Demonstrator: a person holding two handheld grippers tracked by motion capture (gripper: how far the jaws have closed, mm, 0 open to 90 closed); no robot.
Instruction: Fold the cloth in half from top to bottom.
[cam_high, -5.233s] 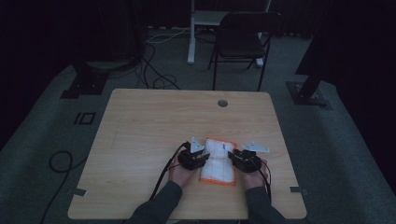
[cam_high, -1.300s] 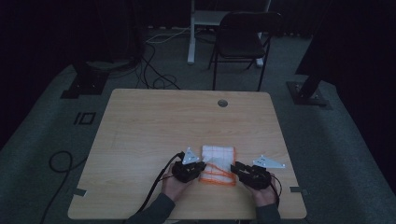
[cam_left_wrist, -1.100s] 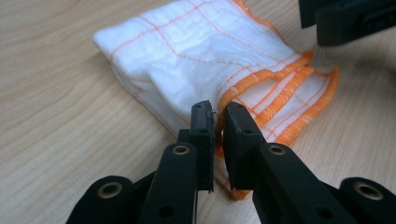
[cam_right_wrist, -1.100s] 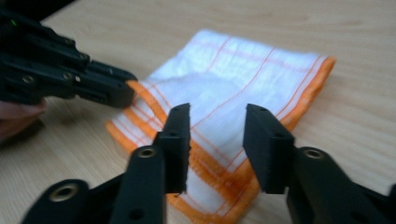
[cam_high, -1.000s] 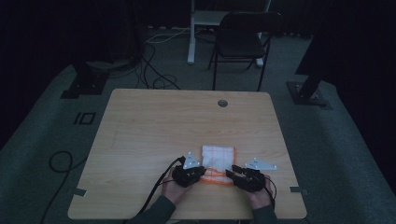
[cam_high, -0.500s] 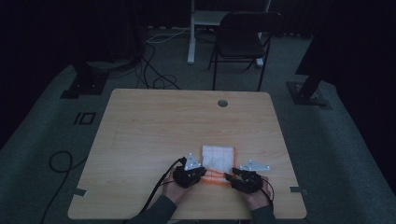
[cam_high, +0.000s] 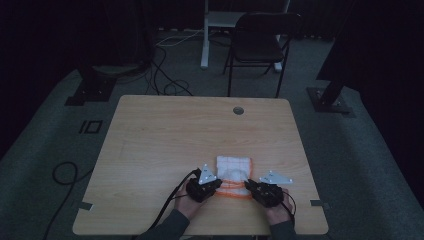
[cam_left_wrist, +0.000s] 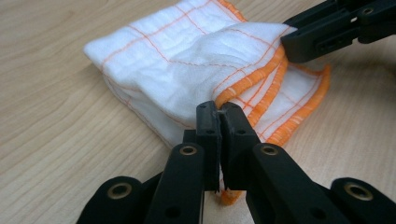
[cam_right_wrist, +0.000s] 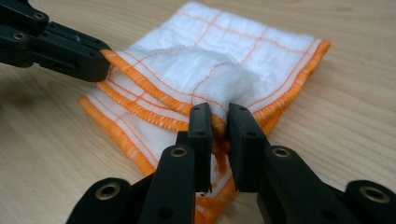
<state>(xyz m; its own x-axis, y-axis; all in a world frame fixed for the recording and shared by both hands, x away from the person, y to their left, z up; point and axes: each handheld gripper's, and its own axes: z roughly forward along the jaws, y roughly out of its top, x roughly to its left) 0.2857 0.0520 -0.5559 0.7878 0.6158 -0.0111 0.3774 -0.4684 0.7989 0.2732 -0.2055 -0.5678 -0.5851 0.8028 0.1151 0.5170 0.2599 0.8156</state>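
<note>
A white cloth (cam_high: 233, 170) with orange grid lines and an orange hem lies folded near the table's front edge. My left gripper (cam_high: 217, 184) pinches the hem at the cloth's near left corner; in the left gripper view the jaws (cam_left_wrist: 219, 112) are shut on the orange edge. My right gripper (cam_high: 249, 185) holds the near right corner, and in the right gripper view bunched cloth (cam_right_wrist: 205, 70) fills the narrow gap between its jaws (cam_right_wrist: 219, 114). Both pairs of jaws have just been closing with the cloth between them. The top layer bulges up between the two grips.
The wooden table (cam_high: 175, 135) has a round cable hole (cam_high: 238, 110) at its far edge. A black chair (cam_high: 260, 45) stands behind the table, cables (cam_high: 170, 85) run over the floor, and dark stand bases (cam_high: 90, 90) sit at either side.
The right gripper has come in slightly to the cloth's near right corner and its jaws have narrowed on it. The cloth's top layer now bulges. The left gripper has hardly moved.
</note>
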